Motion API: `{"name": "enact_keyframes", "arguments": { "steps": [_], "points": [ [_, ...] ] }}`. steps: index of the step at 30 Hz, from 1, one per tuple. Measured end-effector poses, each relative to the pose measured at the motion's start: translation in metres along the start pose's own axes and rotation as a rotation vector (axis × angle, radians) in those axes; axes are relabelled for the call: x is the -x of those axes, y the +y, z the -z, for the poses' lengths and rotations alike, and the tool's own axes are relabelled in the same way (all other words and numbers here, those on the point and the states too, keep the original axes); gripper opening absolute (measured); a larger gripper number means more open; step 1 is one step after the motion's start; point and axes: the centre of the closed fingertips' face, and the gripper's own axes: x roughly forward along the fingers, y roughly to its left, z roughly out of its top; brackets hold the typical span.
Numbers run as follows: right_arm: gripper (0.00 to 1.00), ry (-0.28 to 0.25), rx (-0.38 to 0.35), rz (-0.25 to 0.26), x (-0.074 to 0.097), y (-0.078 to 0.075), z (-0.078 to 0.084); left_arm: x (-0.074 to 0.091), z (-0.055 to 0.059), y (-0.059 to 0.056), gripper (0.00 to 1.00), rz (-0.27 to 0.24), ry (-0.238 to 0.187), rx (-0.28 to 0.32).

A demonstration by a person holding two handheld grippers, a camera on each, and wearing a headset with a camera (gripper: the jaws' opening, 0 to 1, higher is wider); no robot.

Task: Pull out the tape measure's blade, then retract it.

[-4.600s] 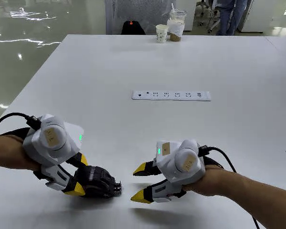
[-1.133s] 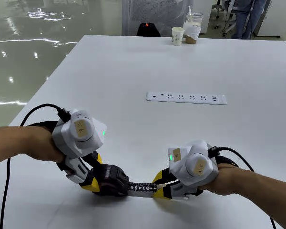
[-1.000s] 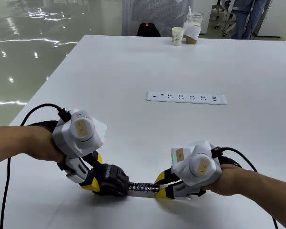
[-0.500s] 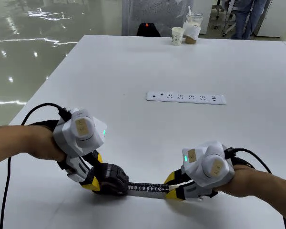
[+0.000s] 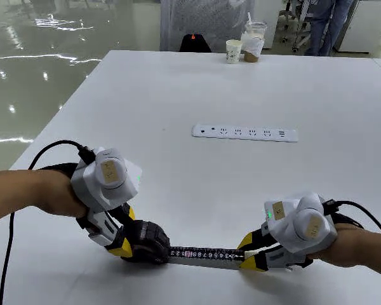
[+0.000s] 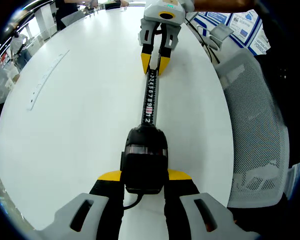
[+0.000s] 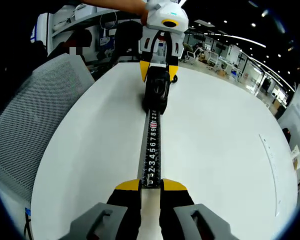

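- Blade [image 5: 206, 255] lies flat on the white surface [image 5: 241, 82] near its front edge. Its long axis runs straight from the left tongs [image 5: 130, 232] to the right tongs [image 5: 247, 254].
- Left tongs clamped on the black case [image 5: 147, 241], which sits on the surface. Right tongs pinched shut on the blade's tip.
- Any more pull should go rightward along that axis, away from the case; the right hand is at the tip.
- Right gripper view shows the numerals counting up from the pinch toward the case. In the head view the tongs' body partly hides that pinch.

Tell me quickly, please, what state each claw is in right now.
Left claw: shut on the tape measure's case.
Right claw: shut on the blade, at its end.
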Motion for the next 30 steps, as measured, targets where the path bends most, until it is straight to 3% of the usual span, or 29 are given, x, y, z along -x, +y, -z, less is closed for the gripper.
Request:
{"name": "enact_keyframes", "arguments": {
  "steps": [30],
  "points": [
    [0.09,0.050,-0.059,0.022,0.041,0.006,0.050,-0.001,0.000,0.001,0.24,0.001,0.005,0.006]
  ]
}}
